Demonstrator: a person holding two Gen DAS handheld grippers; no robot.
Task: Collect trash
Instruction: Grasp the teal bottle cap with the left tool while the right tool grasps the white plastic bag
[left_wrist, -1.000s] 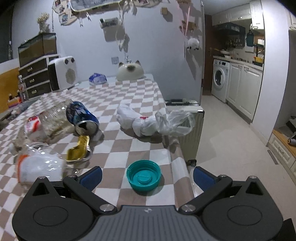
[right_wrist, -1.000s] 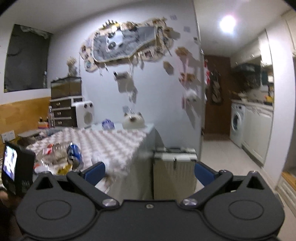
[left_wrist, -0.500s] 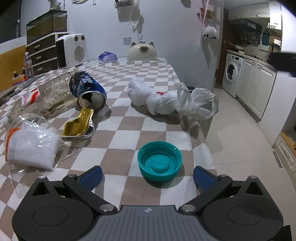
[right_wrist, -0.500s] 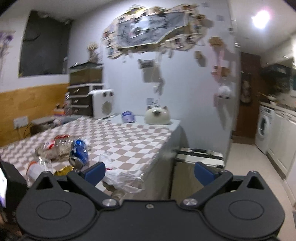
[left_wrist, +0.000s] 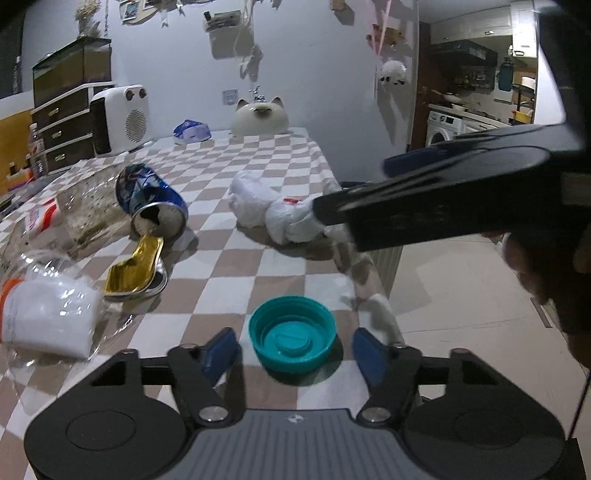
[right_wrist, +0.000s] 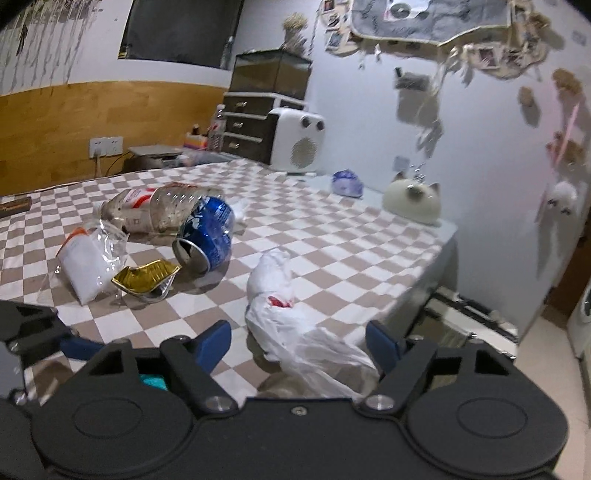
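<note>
Trash covers the near end of a checked counter (left_wrist: 236, 269) as two hand-held grippers close in on separate pieces. A teal cap (left_wrist: 292, 339), open side up, sits close to the counter's near edge, squarely between the jaws of the left hand-held gripper (left_wrist: 291, 350); those jaws are closing but the blue pads do not yet touch it. Being round and shallow, the cap has no long axis to line up with, which likely explains the straight-on approach. A white plastic bag (right_wrist: 295, 325) lies at the counter's right edge, its long axis running from the middle of the counter out toward that edge, its loose end trailing over the side. The right hand-held gripper (right_wrist: 298, 341) straddles that loose end, jaws closing, film between them but not visibly pinched. Farther in lie a crushed blue can (left_wrist: 155, 201), mouth toward the near edge, a flattened gold wrapper (left_wrist: 135, 269) just in front of it, a clear bottle (right_wrist: 155, 212) on its side behind, and a clear pouch of white material (left_wrist: 44, 317) near the left edge. None of it is collected yet.
</note>
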